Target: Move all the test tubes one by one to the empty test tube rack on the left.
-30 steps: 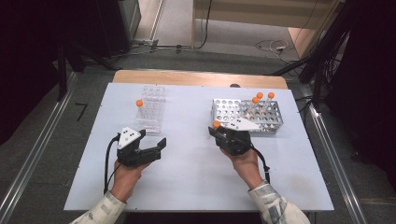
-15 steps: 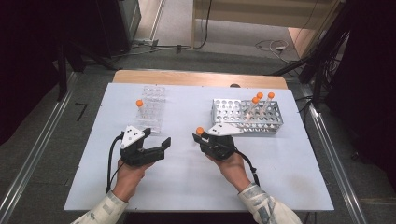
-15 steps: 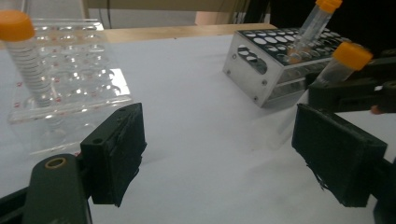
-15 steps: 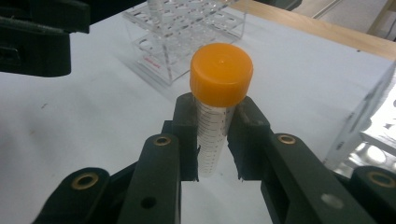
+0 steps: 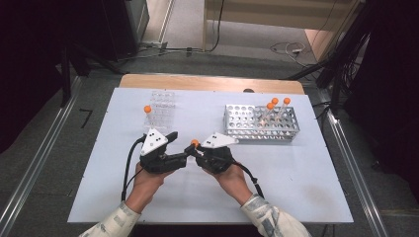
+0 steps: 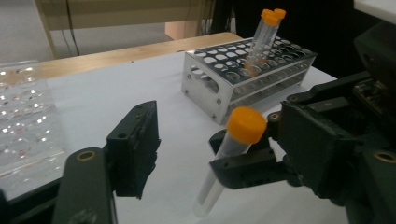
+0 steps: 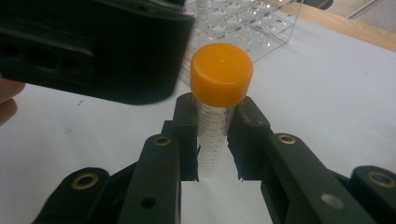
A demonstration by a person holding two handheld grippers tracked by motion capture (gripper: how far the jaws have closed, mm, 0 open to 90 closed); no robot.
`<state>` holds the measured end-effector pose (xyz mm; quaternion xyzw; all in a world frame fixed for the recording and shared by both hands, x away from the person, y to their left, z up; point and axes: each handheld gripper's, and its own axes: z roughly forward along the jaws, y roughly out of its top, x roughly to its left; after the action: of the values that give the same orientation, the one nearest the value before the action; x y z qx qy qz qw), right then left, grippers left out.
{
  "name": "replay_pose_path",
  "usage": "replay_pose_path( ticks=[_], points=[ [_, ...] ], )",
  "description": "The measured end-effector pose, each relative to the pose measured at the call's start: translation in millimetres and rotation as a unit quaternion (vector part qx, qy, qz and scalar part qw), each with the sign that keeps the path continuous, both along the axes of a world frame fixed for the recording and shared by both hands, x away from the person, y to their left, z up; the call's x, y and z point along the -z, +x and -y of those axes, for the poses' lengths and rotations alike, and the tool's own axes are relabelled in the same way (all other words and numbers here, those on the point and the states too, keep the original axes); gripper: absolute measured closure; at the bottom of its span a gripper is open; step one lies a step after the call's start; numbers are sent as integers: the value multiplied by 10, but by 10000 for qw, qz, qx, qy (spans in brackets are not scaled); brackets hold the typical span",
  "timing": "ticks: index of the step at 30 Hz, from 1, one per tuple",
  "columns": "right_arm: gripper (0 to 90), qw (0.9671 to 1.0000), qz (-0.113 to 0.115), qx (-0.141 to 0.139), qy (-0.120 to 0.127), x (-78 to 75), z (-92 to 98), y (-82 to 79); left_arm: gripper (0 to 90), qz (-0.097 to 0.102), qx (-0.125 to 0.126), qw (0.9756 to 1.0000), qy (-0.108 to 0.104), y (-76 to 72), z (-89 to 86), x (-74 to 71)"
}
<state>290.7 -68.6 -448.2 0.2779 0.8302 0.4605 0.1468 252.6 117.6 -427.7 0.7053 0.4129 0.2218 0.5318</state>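
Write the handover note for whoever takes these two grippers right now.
Right gripper: shut on an orange-capped tube, held over the table between the two racks.
Left gripper: open, jaws have just been closing around that tube, pads not yet on it.
Metal rack: three capped tubes standing in it.
Clear rack: one capped tube at its left side.
Done: tube lifted clear of the metal rack.
Left: likely finish the hand-to-hand pass, then seat the tube in the clear rack.
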Motion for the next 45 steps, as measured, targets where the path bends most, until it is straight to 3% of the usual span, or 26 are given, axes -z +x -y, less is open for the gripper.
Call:
replay_pose_path(
  ticks=[7, 19, 25, 29, 34, 36, 40, 45],
  points=[
    [718, 10000, -3, -60, 6, 0, -38, -22, 442, -60, 117, 9999, 31, 41, 14, 41],
    [717, 10000, -22, -89, -15, 3, -53, -39, 576, -66, 276, 9993, 228, 50, 85, 85],
    [717, 9999, -48, -92, -35, 8, -55, -38, 686, -31, 293, 9993, 246, 43, 90, 86],
    [710, 9999, -53, -103, -41, 9, -51, -36, 699, -21, 294, 9994, 199, 51, 76, 84],
    [448, 9998, -110, -179, -55, 1, -40, -29, 700, -12, 212, 9998, 68, 66, 18, 58],
    [359, 9996, -248, -151, -36, -5, -14, -3, 701, -27, 172, 9998, 5, 81, 0, 53],
    [258, 9994, -323, -107, -10, -19, 48, 38, 701, -32, 130, 9999, -19, 106, -13, 52],
    [222, 9993, -365, -29, -95, -8, 124, 55, 701, -29, 22, 10000, -59, 133, -44, 37]
  ],
)
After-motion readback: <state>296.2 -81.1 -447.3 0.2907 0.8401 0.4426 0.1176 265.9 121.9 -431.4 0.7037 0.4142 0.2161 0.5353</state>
